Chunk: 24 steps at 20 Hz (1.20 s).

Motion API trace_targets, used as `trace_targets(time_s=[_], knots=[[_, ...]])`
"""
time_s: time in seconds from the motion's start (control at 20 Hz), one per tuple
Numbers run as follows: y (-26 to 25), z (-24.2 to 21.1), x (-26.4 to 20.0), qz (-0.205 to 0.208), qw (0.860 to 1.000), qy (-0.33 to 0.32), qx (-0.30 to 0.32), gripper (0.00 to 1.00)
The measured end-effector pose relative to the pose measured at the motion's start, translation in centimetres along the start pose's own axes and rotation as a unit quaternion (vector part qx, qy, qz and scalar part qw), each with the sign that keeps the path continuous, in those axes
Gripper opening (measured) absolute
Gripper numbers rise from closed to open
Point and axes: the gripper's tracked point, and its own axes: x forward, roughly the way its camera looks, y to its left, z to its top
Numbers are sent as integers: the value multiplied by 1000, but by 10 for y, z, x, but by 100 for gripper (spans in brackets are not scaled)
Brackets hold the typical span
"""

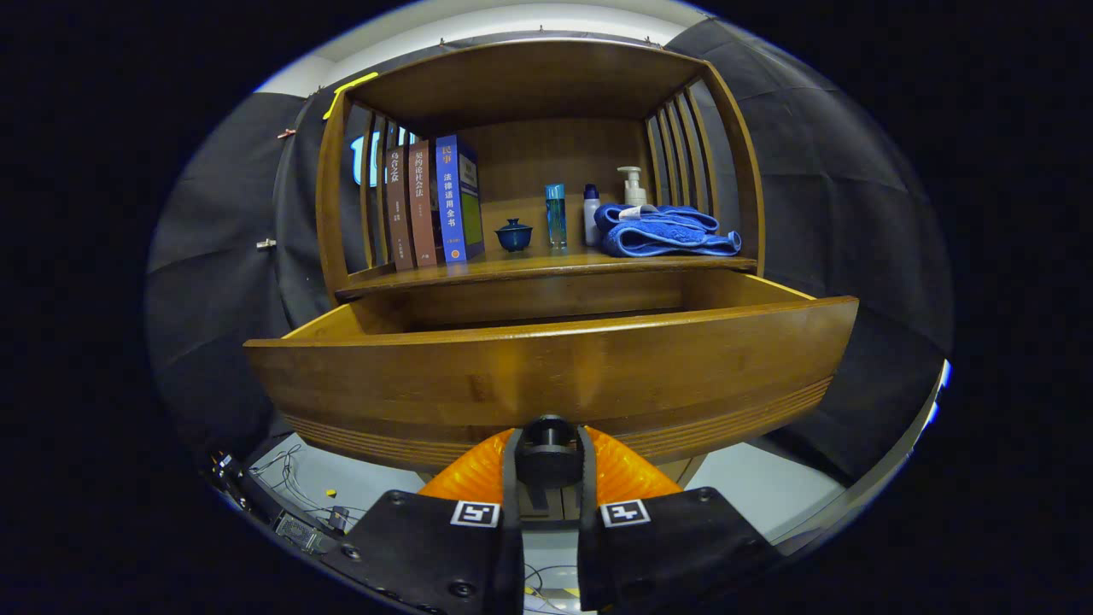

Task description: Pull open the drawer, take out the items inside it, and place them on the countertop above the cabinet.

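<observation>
Here gripper pinches round dark knob on curved wooden drawer.

We see a warm brown wooden drawer, fine grooved lines banding its lower front. Centre frame on the shelf: two reddish-brown books, a blue book, a dark blue lidded cup, a translucent blue bottle, a bright blue towel, a white pump bottle.

"法律适用全书" on blue book spine
</observation>
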Motion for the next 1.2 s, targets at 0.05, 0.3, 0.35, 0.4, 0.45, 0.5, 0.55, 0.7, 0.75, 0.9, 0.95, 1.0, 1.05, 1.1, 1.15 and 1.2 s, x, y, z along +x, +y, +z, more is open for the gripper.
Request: trace_targets(time_s=[0.05,0.3,0.35,0.4,0.45,0.5,0.55,0.7,0.75,0.9,0.95,1.0,1.05,1.1,1.15,1.2], knots=[[-1,-3,-6,0,1000,0,-4,28],[-1,-12,-26,2,1000,-1,-8,28],[0,-13,-30,4,1000,-1,-8,28],[-6,-22,-36,6,1000,-4,-10,28],[-5,-24,-37,9,1000,-5,-12,28],[-6,-25,-37,11,1000,-6,-17,29],[-7,-26,-35,12,1000,-6,-18,33],[-7,-23,-41,15,1000,-10,-24,48],[-8,-20,-42,16,999,-17,-33,53],[-7,-15,-51,19,999,-22,-44,81],[-7,-13,-55,21,999,-26,-37,90],[-6,-5,-62,26,999,-35,-24,99],[-6,8,-69,30,998,-48,-7,99],[-8,22,-74,31,997,-63,10,99],[-12,39,-79,32,996,-77,24,99],[-12,52,-83,36,995,-89,31,99]])
